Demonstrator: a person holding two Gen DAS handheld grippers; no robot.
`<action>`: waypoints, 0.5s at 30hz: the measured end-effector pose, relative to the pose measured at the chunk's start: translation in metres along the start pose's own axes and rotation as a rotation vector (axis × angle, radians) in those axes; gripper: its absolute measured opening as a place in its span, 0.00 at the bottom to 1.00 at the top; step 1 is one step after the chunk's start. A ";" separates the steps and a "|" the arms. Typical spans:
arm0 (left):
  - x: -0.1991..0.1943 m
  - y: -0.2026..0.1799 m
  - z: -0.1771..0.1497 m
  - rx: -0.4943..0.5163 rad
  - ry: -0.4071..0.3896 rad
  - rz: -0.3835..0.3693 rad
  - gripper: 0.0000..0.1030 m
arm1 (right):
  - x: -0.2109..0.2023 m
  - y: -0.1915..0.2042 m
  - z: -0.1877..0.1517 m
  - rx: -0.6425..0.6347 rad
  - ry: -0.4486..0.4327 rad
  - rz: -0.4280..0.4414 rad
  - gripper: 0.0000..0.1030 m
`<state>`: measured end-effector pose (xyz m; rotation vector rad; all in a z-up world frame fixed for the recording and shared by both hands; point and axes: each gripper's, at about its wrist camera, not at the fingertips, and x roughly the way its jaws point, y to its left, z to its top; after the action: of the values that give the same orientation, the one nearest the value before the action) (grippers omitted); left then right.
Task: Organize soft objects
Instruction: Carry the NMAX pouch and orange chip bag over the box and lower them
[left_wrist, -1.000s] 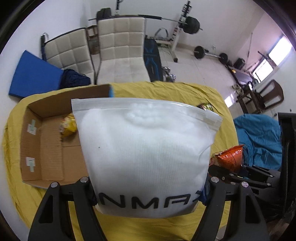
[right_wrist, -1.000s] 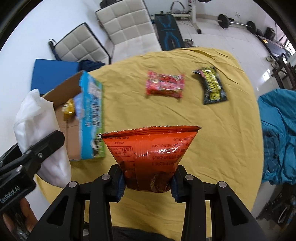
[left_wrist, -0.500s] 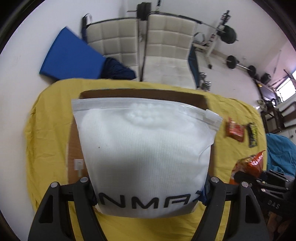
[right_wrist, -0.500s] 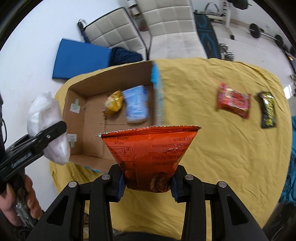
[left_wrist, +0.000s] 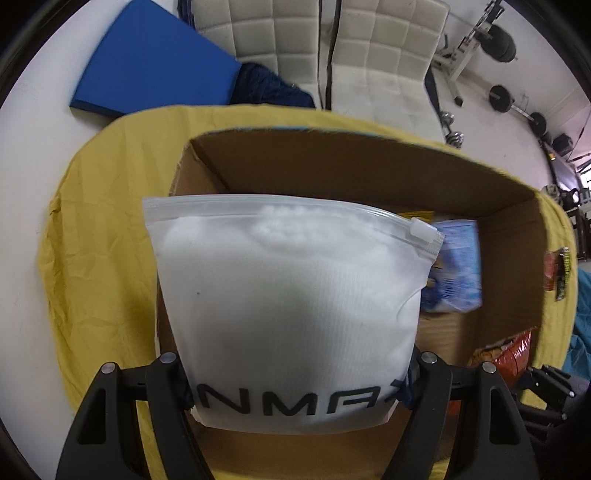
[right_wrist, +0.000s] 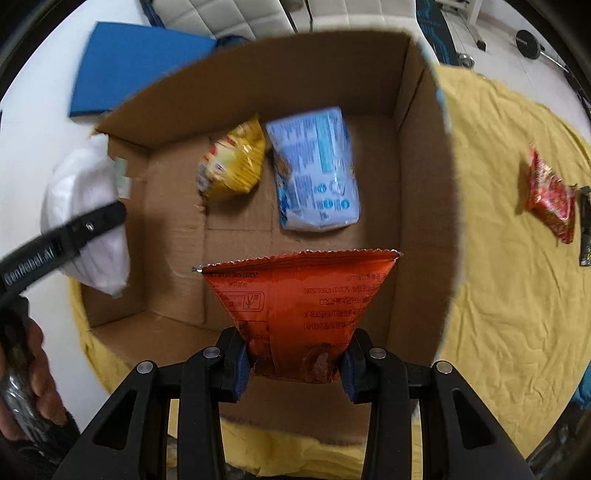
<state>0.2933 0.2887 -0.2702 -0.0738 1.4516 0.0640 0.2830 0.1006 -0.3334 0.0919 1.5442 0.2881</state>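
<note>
My left gripper (left_wrist: 295, 384) is shut on a white zip bag (left_wrist: 288, 295) stuffed with fluffy filling, held above the left part of an open cardboard box (left_wrist: 369, 166). The right gripper (right_wrist: 295, 365) is shut on an orange snack bag (right_wrist: 295, 306) that hangs over the box (right_wrist: 424, 184) near its front. On the box floor lie a yellow snack pack (right_wrist: 232, 162) and a light blue packet (right_wrist: 317, 170). The white bag (right_wrist: 88, 214) and the left gripper's finger (right_wrist: 66, 240) show at the box's left wall in the right wrist view.
The box stands on a table under a yellow cloth (right_wrist: 517, 295). A red snack pack (right_wrist: 550, 199) and a black-and-yellow one (right_wrist: 585, 229) lie on the cloth to the right. Two white chairs (left_wrist: 369, 55) and a blue mat (left_wrist: 155, 62) are beyond the table.
Both grippers have moved left across the table and down, from beside the box to above its inside, each keeping its bag. The box now fills both views.
</note>
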 end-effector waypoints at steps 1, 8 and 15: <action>0.006 0.001 0.002 0.003 0.012 -0.004 0.73 | 0.008 0.000 0.001 0.003 0.012 -0.007 0.39; 0.045 0.007 0.017 0.003 0.085 -0.008 0.73 | 0.050 -0.004 0.004 0.023 0.078 -0.053 0.39; 0.076 -0.004 0.026 0.037 0.151 -0.013 0.73 | 0.078 -0.004 0.003 0.023 0.137 -0.084 0.39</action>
<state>0.3280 0.2873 -0.3424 -0.0588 1.6027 0.0206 0.2861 0.1156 -0.4105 0.0252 1.6831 0.2133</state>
